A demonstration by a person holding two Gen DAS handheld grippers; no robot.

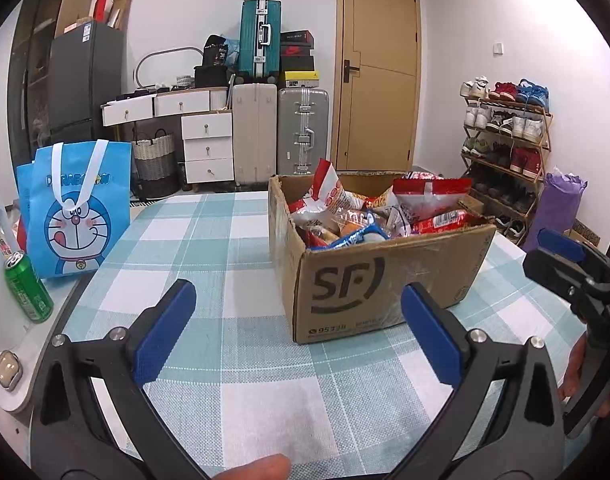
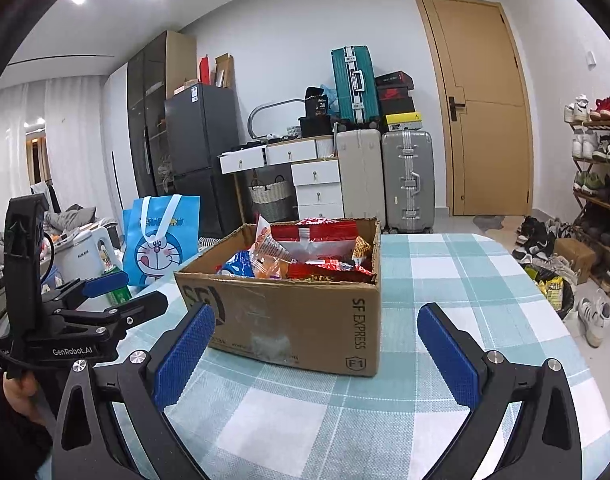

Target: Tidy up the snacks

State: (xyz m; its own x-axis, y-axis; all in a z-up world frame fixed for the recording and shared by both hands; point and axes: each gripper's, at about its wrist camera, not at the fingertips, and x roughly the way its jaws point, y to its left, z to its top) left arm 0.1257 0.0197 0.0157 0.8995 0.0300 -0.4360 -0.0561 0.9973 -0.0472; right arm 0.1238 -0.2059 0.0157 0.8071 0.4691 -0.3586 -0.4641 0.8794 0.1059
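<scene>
Snacks [image 1: 369, 216] boxed; both tongs [image 1: 297, 332] [image 2: 317, 350] gape, seemingly level.

Teal-and-white checked tablecloth [image 1: 241, 360], brown cardboard box [image 1: 385, 280], blue bag [image 1: 77, 208]

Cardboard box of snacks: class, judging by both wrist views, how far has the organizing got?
Nothing looks done yet: the cardboard box is full of snack packets. Nothing is in hand: the left gripper and right gripper are open and empty above the checked tablecloth. All the sorting remains.
</scene>
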